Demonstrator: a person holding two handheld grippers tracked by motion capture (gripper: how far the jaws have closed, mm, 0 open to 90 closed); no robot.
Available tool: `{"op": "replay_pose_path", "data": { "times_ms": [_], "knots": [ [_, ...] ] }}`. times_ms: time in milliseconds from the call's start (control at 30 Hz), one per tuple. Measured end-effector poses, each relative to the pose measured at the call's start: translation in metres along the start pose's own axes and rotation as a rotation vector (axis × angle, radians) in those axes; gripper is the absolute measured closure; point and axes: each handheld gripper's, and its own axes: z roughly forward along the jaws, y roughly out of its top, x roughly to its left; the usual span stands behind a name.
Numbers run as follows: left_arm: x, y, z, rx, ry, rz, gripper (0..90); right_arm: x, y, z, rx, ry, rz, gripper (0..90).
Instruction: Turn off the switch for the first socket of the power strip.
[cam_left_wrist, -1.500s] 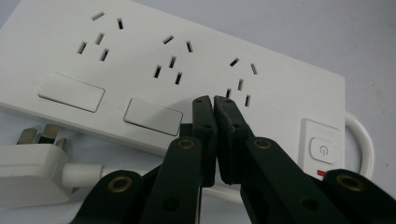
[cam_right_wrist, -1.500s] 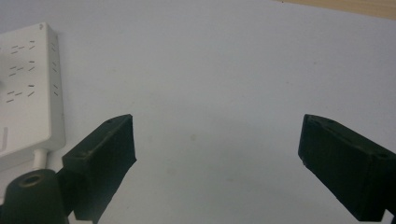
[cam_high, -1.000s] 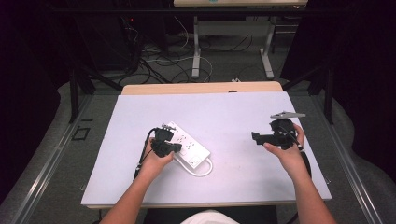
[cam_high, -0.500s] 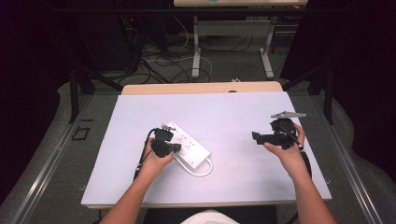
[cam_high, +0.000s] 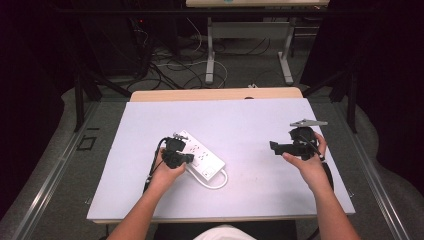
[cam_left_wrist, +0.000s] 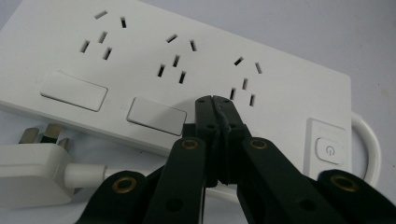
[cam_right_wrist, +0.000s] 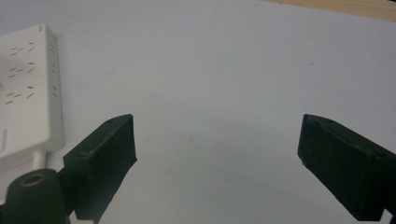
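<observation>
Power strip position: the white power strip (cam_high: 201, 155) lies flat on the counter (cam_high: 250, 120), left of centre, its long axis diagonal, far-left to near-right.
Cord and plug: a white cord loop (cam_high: 220, 181) leaves the near-right end; the white plug (cam_left_wrist: 28, 175) lies just beside the strip's near edge.
Left gripper: the left gripper (cam_left_wrist: 215, 103) is directly over the strip, jaws pressed together with nothing between them, tips at or just above the face between the third socket group (cam_left_wrist: 245, 81) and the second rocker switch (cam_left_wrist: 156, 115); contact cannot be confirmed.
Right gripper: the right gripper (cam_right_wrist: 217, 154) is held well apart to the right, jaws wide and empty, pointing toward the strip.
Nearer hand: left.
Likely next action (judgement): press a switch; the power button (cam_left_wrist: 329, 150) lies right of the tips.
</observation>
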Motion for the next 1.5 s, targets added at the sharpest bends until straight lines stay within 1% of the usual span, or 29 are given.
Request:
{"op": "replay_pose_path", "data": {
  "times_ms": [67,133,167,200,233,267,300,333,433,467,533,567,600,633,667,700,767,800,933,1000,1033,1067,1100,1133,1200,1267,1333,1367,1500],
  "knots": [
    [0.000,0.000,-0.001,0.009,0.000,0.018,90.0,0.000,0.000,0.000,0.000,0.001,-0.003,10.6],
    [-0.001,0.001,0.000,0.001,0.012,0.022,90.0,0.000,0.000,0.000,0.001,0.002,-0.005,10.6],
    [-0.002,0.001,-0.001,0.008,0.015,0.010,90.0,0.000,0.000,0.000,-0.003,0.001,0.001,10.6],
    [-0.002,0.000,-0.001,-0.003,0.022,0.015,90.0,0.000,0.000,0.001,-0.003,0.001,0.000,10.6],
    [-0.001,0.001,-0.003,0.006,0.012,0.019,90.0,0.000,0.000,0.001,-0.003,0.001,0.000,10.6],
    [-0.002,0.001,-0.002,-0.012,0.024,0.016,89.9,0.000,0.000,0.001,-0.003,0.001,-0.004,10.6],
    [-0.003,0.001,-0.003,-0.016,0.018,0.006,89.9,0.000,0.000,0.001,-0.001,0.001,0.001,10.6],
    [-0.002,0.002,-0.005,-0.007,0.010,0.015,89.8,0.000,0.000,0.001,0.000,0.002,0.001,10.6],
    [-0.003,0.002,-0.009,-0.015,0.007,0.027,88.1,0.001,0.000,0.001,0.000,0.002,0.001,10.6],
    [-0.005,0.002,-0.009,-0.029,0.016,0.024,87.5,0.001,-0.001,0.001,0.000,0.002,0.002,10.7],
    [-0.006,0.002,-0.011,-0.031,0.014,0.041,86.5,0.001,-0.001,0.001,-0.001,0.002,-0.004,11.0],
    [-0.007,0.002,-0.012,-0.039,0.022,0.047,86.1,0.001,-0.001,0.001,0.001,0.003,-0.002,11.0],
    [-0.008,0.002,-0.012,-0.040,0.016,0.042,85.7,0.001,-0.001,0.001,0.001,0.004,-0.004,11.0],
    [-0.008,0.002,-0.013,-0.049,0.019,0.050,85.1,0.001,-0.001,0.001,0.002,0.003,-0.003,11.0],
    [-0.008,0.003,-0.014,-0.043,0.013,0.051,84.6,0.001,-0.001,0.001,0.001,0.003,-0.003,11.0],
    [-0.008,0.003,-0.015,-0.048,0.014,0.066,84.2,0.001,-0.001,0.001,0.002,0.003,-0.003,11.0],
    [-0.009,0.003,-0.017,-0.046,0.010,0.060,83.1,0.001,-0.001,0.001,0.004,0.004,-0.005,11.1],
    [-0.009,0.003,-0.017,-0.058,0.016,0.062,82.5,0.001,-0.001,0.001,0.004,0.004,-0.006,11.1],
    [-0.010,0.003,-0.020,-0.062,0.009,0.060,80.7,0.001,-0.001,0.001,0.001,0.004,-0.004,11.1],
    [-0.009,0.003,-0.020,-0.076,0.013,0.062,79.5,0.002,-0.001,0.001,0.003,0.005,-0.004,11.1],
    [-0.009,0.003,-0.022,-0.068,0.009,0.054,78.5,0.002,-0.001,0.001,0.004,0.005,-0.002,11.1],
    [-0.010,0.003,-0.022,-0.080,0.017,0.052,77.8,0.002,-0.001,0.001,0.004,0.005,-0.002,11.2],
    [-0.010,0.003,-0.022,-0.084,0.012,0.046,76.7,0.002,-0.001,0.001,0.004,0.005,-0.002,11.2],
    [-0.009,0.003,-0.023,-0.084,0.010,0.052,75.2,0.002,-0.001,0.001,0.002,0.005,-0.004,11.2],
    [-0.008,0.003,-0.025,-0.091,0.006,0.050,73.4,0.002,-0.002,0.001,0.003,0.004,-0.005,11.3],
    [-0.008,0.003,-0.027,-0.096,0.009,0.048,72.4,0.001,-0.002,0.001,0.002,0.004,-0.009,11.3],
    [-0.008,0.003,-0.029,-0.105,0.013,0.036,70.9,0.001,-0.002,0.001,0.002,0.004,-0.009,11.4],
    [-0.008,0.004,-0.030,-0.106,0.013,0.047,70.2,0.001,-0.002,0.000,0.003,0.003,-0.010,11.3],
    [-0.008,0.004,-0.033,-0.112,0.010,0.041,66.2,0.001,-0.002,-0.001,-0.001,0.002,-0.012,11.4]
  ]
}}
